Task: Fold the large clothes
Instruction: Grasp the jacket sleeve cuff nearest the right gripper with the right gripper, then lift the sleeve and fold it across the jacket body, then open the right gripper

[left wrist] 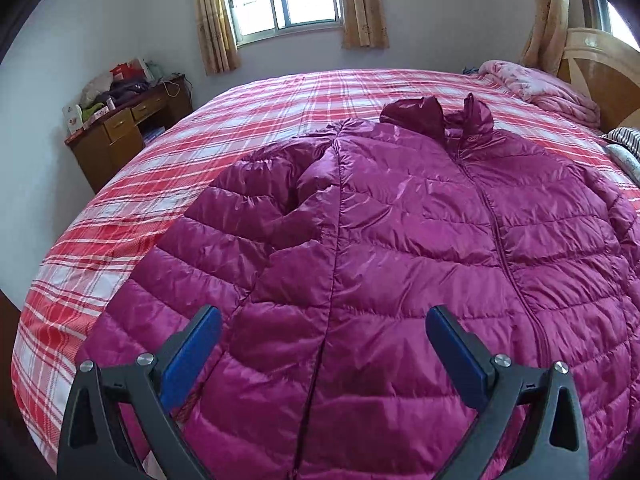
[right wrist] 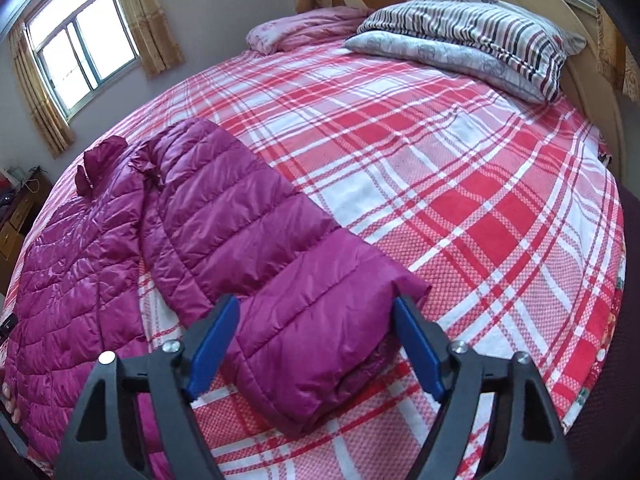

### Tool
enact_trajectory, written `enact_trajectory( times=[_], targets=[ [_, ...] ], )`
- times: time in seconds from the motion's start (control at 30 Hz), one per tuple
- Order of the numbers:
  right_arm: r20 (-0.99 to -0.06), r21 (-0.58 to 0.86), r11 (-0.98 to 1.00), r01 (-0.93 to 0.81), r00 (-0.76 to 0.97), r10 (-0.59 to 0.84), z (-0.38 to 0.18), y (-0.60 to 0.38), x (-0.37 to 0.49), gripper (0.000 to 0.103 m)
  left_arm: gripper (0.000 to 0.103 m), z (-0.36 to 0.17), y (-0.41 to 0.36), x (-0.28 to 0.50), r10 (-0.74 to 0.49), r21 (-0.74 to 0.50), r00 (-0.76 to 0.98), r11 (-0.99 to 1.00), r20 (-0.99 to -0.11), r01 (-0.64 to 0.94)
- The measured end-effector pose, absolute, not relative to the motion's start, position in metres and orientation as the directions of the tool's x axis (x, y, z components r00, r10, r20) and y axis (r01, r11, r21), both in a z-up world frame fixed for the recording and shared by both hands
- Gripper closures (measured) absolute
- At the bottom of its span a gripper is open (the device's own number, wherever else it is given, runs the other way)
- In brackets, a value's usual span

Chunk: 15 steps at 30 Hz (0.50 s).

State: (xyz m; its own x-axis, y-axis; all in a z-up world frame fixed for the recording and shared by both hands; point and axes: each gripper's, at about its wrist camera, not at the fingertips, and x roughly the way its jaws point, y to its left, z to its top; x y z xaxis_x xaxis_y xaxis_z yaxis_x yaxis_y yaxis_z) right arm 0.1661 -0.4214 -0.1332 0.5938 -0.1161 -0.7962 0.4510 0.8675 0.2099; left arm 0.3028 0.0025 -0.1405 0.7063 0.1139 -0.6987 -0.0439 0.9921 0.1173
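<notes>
Right wrist view: the purple down jacket [right wrist: 120,248] is spread on the plaid bed [right wrist: 460,184], its sleeve [right wrist: 304,304] framed by the wide, empty right gripper [right wrist: 316,344]. The left gripper [left wrist: 324,344] is held equally wide over the near hem. Folding seems barely begun; the cuff must be pinched next.

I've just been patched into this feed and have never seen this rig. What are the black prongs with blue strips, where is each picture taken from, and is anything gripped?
The prongs are two hand-held grippers, one in each of a person's hands, each with a camera looking along its fingers. One picture looks past the left gripper over the body of a magenta puffer jacket spread on a plaid bed. The other looks past the right gripper, whose blue pads straddle the jacket's sleeve without pressing it. Both are open; nothing is held.
</notes>
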Motion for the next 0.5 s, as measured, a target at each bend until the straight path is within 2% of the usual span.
enact_trajectory(
  times=[0.03,0.07,0.1,0.17,0.3,0.5],
  targets=[
    [-0.804,0.205,0.873,0.442,0.585,-0.107,-0.136,-0.421,0.171,0.041,0.001,-0.145,0.003,0.31,0.119,0.12,0.699,0.992,-0.705,-0.047],
    [-0.813,0.204,0.877,0.436,0.575,-0.097,-0.14,-0.421,0.174,0.06,0.001,-0.149,0.004,0.317,0.116,0.113,0.693,0.992,-0.712,-0.049],
    [-0.816,0.212,0.878,0.43,0.572,-0.083,-0.142,-0.422,0.176,0.073,0.001,-0.152,0.005,0.321,0.114,0.108,0.688,0.993,-0.717,-0.053],
    [-0.815,0.208,0.883,0.42,0.574,-0.081,-0.143,-0.423,0.178,0.083,0.001,-0.157,0.008,0.329,0.127,0.109,0.682,0.992,-0.72,-0.069],
    [-0.798,0.172,0.883,0.438,0.587,-0.136,-0.131,-0.433,0.181,0.09,0.001,-0.16,0.019,0.333,0.122,0.078,0.684,0.992,-0.72,-0.094],
    [-0.72,0.127,0.863,0.49,0.644,-0.26,-0.08,-0.452,0.191,0.09,0.001,-0.164,0.034,0.332,0.118,0.05,0.688,0.992,-0.716,-0.117]
  ],
)
